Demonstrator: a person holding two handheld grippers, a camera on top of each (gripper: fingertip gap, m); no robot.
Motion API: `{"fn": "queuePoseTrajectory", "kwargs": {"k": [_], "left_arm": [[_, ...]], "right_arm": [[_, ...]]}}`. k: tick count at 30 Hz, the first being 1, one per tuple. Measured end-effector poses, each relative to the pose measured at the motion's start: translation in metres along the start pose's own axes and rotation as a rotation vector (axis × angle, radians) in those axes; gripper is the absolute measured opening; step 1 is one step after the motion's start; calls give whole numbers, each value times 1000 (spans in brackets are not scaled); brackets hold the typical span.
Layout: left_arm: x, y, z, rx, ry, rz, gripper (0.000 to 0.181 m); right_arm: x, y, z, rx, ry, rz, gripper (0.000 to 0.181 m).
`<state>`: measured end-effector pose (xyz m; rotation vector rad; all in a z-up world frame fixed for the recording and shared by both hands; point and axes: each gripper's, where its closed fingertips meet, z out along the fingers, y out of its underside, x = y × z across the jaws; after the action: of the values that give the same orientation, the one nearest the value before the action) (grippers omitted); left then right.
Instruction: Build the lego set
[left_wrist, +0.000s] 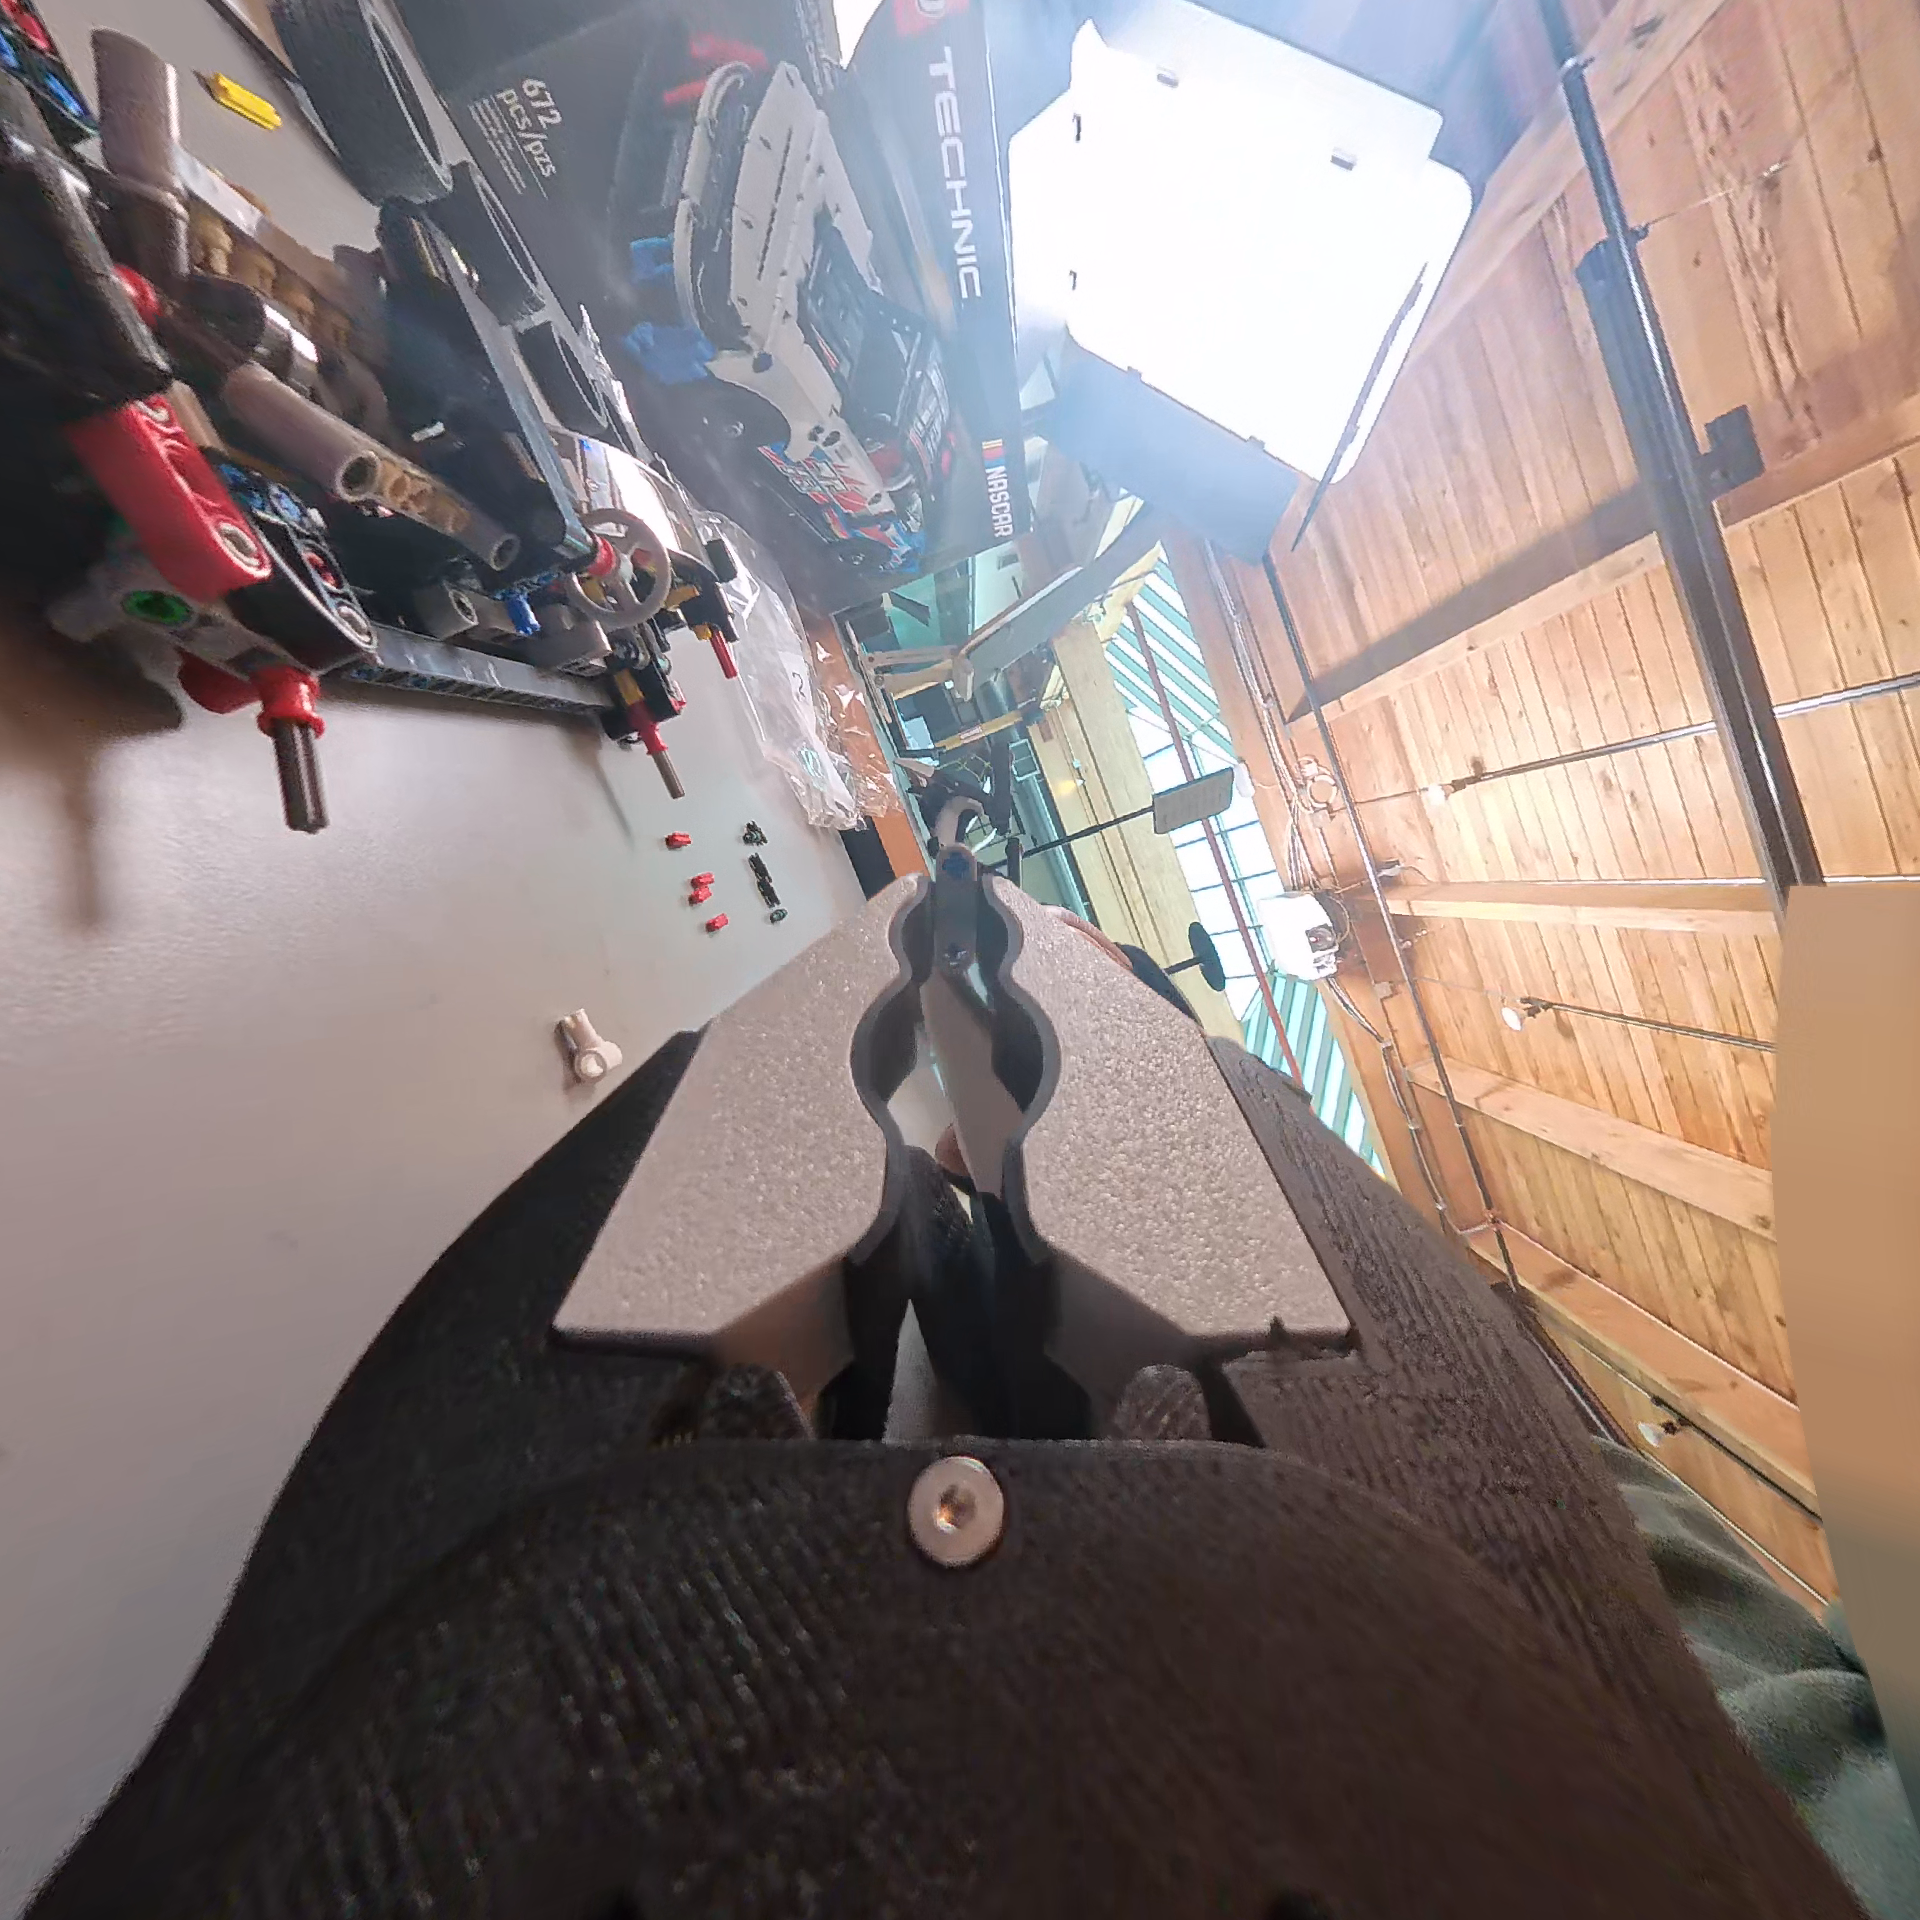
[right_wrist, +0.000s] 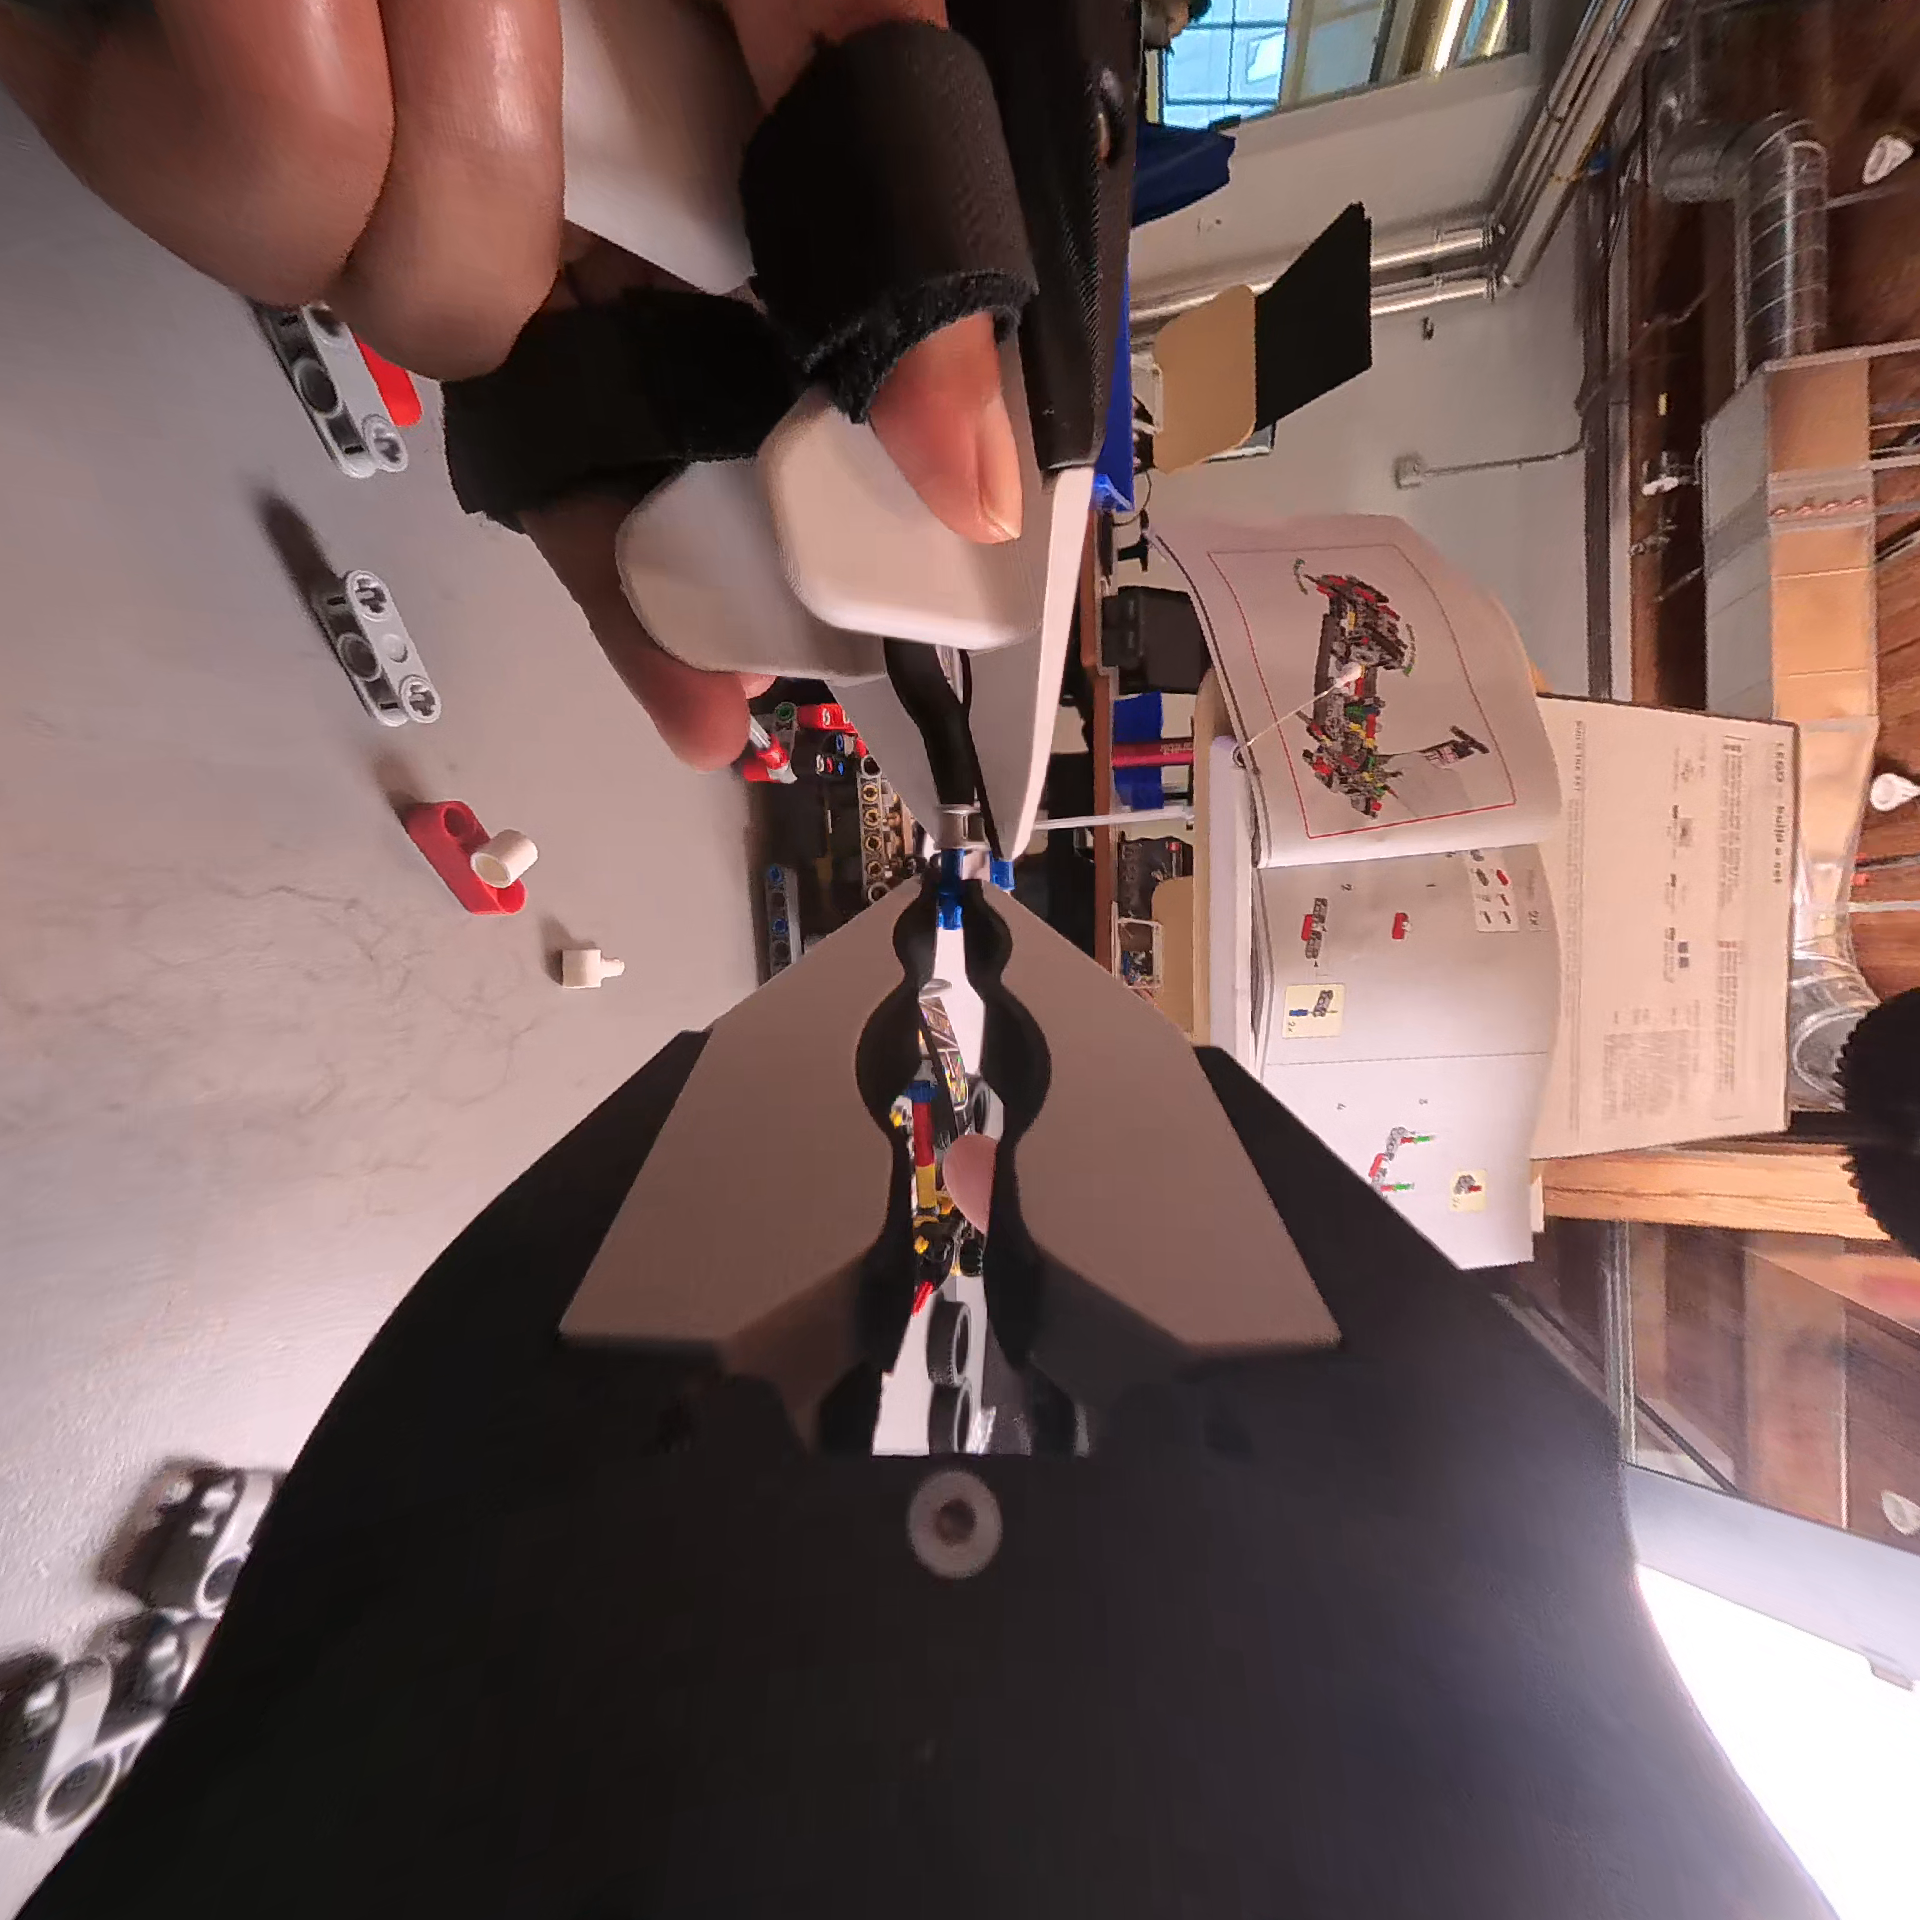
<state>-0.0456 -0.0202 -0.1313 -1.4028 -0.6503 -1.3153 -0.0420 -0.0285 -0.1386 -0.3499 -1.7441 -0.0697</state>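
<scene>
Small grey plastic connector with blue pin (right_wrist: 961, 868) sits pinched at the tips of the right gripper (right_wrist: 956, 894), jaws nearly closed on it. Left gripper (left_wrist: 951, 914) is clamped on the same grey piece (left_wrist: 954, 883). Partly built multicoloured car chassis (left_wrist: 343, 520) lies well left on the matte white table (left_wrist: 260, 1039); open instruction booklet (right_wrist: 1382, 831) stands beyond.

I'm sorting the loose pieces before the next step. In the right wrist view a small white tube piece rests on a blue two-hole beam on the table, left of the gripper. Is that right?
Not quite: the two-hole beam is red, not blue. The right wrist view shows the small white tube piece resting on it, on the table, left of the right gripper.
</scene>
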Motion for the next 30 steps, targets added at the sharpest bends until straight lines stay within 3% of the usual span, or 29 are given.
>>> {"fn": "queuePoseTrajectory", "kwargs": {"k": [10,17,20,24,30], "left_arm": [[-4,0,1,33,-60,102,5],[2,-1,1,47,-12,92,5],[11,-7,0,59,36,98,5],[23,-17,-4,126,139,54,5],[38,-13,-2,117,236,43,4]], "right_arm": [[-3,-3,3,-43,-8,136,1],[2,-7,2,33,-5,276,2],[11,-9,1,103,-31,444,4],[17,-9,-1,181,-149,831,26],[31,-11,-5,328,-245,1190,15]]}}
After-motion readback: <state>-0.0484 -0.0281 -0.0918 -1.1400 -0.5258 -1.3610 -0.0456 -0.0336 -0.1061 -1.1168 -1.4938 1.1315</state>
